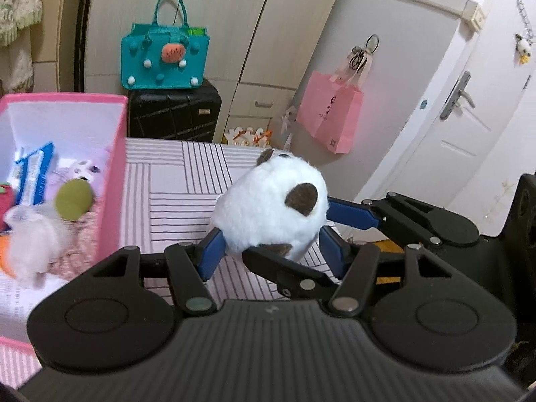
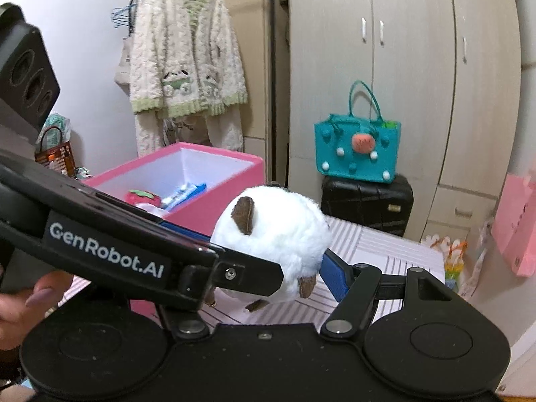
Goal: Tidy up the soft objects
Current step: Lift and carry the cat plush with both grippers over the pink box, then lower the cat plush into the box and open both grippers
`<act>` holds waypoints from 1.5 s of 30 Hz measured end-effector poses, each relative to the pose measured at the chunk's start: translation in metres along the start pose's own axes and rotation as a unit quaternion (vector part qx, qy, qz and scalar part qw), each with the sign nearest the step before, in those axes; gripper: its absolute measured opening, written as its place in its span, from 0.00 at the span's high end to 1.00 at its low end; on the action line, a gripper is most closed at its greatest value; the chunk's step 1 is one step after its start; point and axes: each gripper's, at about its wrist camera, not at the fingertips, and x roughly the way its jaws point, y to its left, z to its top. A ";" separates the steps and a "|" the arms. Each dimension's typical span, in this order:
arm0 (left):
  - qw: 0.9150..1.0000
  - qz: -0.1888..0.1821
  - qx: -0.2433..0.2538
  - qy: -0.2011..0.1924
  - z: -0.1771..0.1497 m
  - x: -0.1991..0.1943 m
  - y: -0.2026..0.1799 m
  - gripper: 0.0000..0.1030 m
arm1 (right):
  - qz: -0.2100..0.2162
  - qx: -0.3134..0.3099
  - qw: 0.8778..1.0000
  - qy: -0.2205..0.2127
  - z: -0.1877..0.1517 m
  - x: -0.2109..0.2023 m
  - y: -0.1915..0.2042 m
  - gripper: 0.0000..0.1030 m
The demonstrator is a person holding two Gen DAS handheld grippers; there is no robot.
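A pink storage box (image 1: 114, 167) sits at ten o'clock above the striped bed (image 1: 187, 181). Both tools, left tool (image 1: 268, 244) and right tool (image 2: 268, 268), partly open, clamp one white plush ball (image 1: 271, 204) between them, lifted at centre.

The pink box (image 1: 114, 167) stands open at the top on the striped bed cover (image 1: 174, 187), its near wall upright between the cover and the toys heaped inside. That stretch of cover beside the box lies bare. Beyond the bed's far edge a black suitcase (image 1: 174, 114) carrying a teal bag (image 1: 164, 60) blocks the way, wardrobe doors (image 2: 412, 67) behind them.
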 end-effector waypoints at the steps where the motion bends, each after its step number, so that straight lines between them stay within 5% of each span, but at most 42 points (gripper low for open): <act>1: 1.000 0.000 0.001 -0.005 -0.001 -0.008 0.002 0.41 | 0.000 -0.007 1.000 -0.004 0.003 -0.003 0.007 0.28; 12: 0.998 0.012 0.005 -0.057 0.008 -0.083 0.038 0.41 | 0.016 -0.057 0.997 -0.045 0.051 -0.004 0.070 0.27; 23: 0.995 0.051 -0.016 -0.087 0.049 -0.110 0.119 0.40 | 0.076 -0.077 0.992 -0.070 0.101 0.059 0.109 0.27; 34: 0.989 0.030 -0.140 -0.029 0.070 -0.047 0.222 0.40 | 0.105 -0.066 0.991 0.050 0.123 0.163 0.114 0.28; 45: 0.984 0.039 -0.172 0.004 0.060 -0.010 0.239 0.40 | 0.104 -0.075 0.986 0.104 0.111 0.194 0.108 0.28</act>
